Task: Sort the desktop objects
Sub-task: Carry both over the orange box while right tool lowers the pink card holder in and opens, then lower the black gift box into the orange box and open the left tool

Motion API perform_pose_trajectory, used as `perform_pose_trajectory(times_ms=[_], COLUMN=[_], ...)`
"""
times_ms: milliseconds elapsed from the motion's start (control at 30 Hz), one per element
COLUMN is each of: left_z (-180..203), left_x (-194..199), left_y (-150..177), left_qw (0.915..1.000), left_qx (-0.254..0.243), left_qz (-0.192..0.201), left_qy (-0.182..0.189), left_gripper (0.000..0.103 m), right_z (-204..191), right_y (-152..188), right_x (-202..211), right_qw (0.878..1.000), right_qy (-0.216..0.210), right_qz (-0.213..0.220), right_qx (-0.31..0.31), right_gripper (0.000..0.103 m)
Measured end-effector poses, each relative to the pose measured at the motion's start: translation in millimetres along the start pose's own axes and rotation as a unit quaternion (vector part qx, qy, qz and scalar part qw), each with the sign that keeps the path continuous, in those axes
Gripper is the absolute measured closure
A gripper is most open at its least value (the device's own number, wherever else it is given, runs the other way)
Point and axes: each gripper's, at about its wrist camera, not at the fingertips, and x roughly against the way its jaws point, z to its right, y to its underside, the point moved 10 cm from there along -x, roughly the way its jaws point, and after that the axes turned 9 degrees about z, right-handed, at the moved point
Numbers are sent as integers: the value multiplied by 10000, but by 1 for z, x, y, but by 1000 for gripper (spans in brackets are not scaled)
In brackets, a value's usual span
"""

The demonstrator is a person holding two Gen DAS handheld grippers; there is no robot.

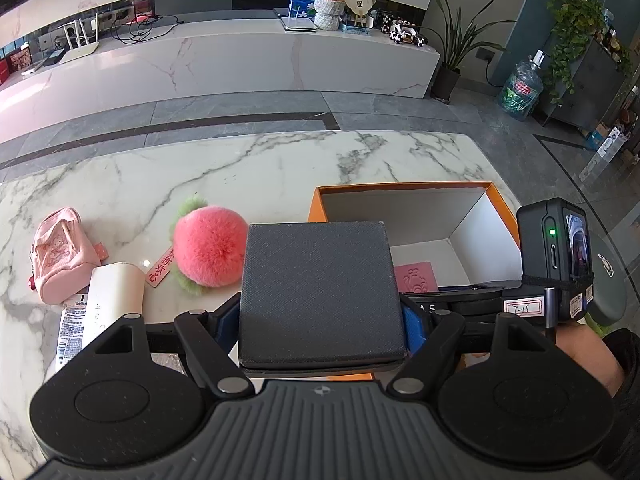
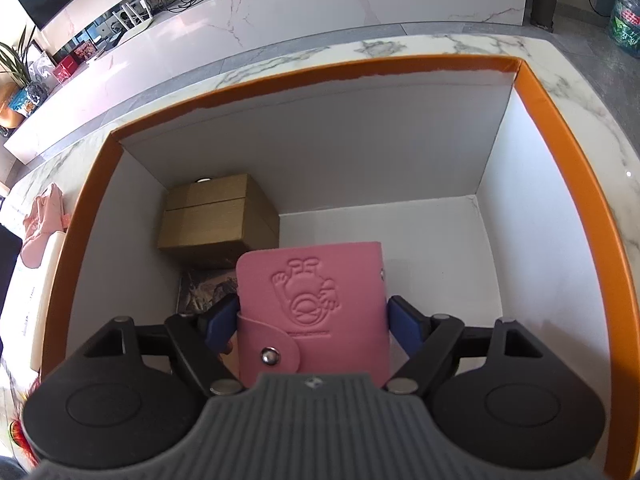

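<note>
The left tool (image 1: pixel 322 314) grips a dark grey square box (image 1: pixel 320 294), its blue pads (image 1: pixel 412 326) pressed to the box's two sides, above the near edge of a marble bench (image 1: pixel 200 168). Just right of it stands an open orange box (image 1: pixel 400 189) with white inner walls; through its open top the left camera catches a corner of a pink wallet (image 1: pixel 414 278) and the right tool's camera housing, with a bare forearm (image 1: pixel 588 356) at the frame's lower right.

The right tool (image 2: pixel 314 320) reaches down inside the orange box (image 2: pixel 560 128) and holds the pink wallet (image 2: pixel 310 304), an embossed cartoon figure on its cover and a snap tab facing the camera. The left pad (image 2: pixel 220 320) touches the wallet's edge; the right pad (image 2: pixel 404 326) sits at the other edge, and whether it presses cannot be told for certain. A brown cardboard box (image 2: pixel 218 212) stands in the far left corner of the orange box, and a dark printed card (image 2: pixel 204 288) lies flat on its floor between that box and the wallet.

Left of the orange box, on the open bench, lie a fluffy pink peach toy (image 1: pixel 210 246) with green leaves, a red tag (image 1: pixel 160 266) beside it, a pink pouch (image 1: pixel 62 254) and a white tube (image 1: pixel 112 300).
</note>
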Motion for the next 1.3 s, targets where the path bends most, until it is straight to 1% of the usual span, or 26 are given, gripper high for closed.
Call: perform_pose_trajectory(times_ms=[133, 200, 333, 367, 400, 433, 500, 533, 633, 700, 733, 833, 900, 967, 1067, 1133, 1200, 1267, 1300], left_z=[3, 6, 12, 13, 14, 15, 17, 18, 22, 24, 25, 29, 34, 41, 54, 63, 71, 73, 73], left_x=[1, 2, 4, 4, 4, 4, 3, 2, 2, 0, 0, -3, -5, -5, -6, -11, -18, -25, -29], left_y=[0, -1, -1, -1, -1, -1, -1, -1, -2, -1, -1, -1, -1, -2, -5, -3, 1, 5, 6], left_qw=[10000, 10000, 9999, 9998, 9998, 9998, 9997, 9997, 9996, 9994, 9994, 9992, 9989, 9984, 9977, 9974, 9971, 9972, 9971], left_qx=[-40, -71, -147, -167, -184, -196, -213, -225, -288, -327, -336, -381, -447, -545, -674, -704, -713, -697, -709], left_qz=[-14, -20, -23, -23, -21, -23, -28, -29, -39, -54, -69, -104, -110, -93, -56, -109, -185, -235, -261], left_qy=[-27, -40, -49, -53, -58, -63, -69, -68, -68, -84, -99, -112, -101, -75, -3, 94, 191, 157, 127], left_gripper=[14, 14, 14, 14, 14, 14, 14, 14, 14, 14, 14, 14, 14, 14, 14, 14, 14, 14, 14], right_z=[1, 1, 0, 1, 2, 4, 8, 11, 19, 21, 21, 21, 23, 22, 20, 18, 19, 21, 23], right_y=[1, 0, -2, -1, 1, 4, 9, 12, 16, 17, 18, 19, 18, 15, 6, 3, 0, -3, -6], right_x=[3, 6, 15, 17, 20, 22, 24, 23, 18, 15, 14, 14, 16, 22, 43, 59, 72, 82, 87], right_qw=[10000, 10000, 9997, 9997, 9998, 9998, 9998, 9997, 9995, 9990, 9983, 9979, 9978, 9983, 9991, 9987, 9981, 9973, 9969], right_qy=[-22, -54, -184, -184, -170, -153, -139, -121, -49, -119, -219, -259, -246, -228, -206, -249, -235, -180, -181], right_qz=[-11, 43, 102, 92, 53, -7, -91, -138, -198, -222, -249, -218, -196, -96, 260, 433, 572, 709, 763], right_qx=[-40, -53, -115, -95, -81, -97, -127, -149, -250, -374, -475, -547, -584, -519, -258, -133, -56, 0, 17], right_gripper=[21, 16, 16, 17, 21, 27, 34, 36, 35, 35, 35, 35, 39, 41, 42, 43, 48, 54, 61])
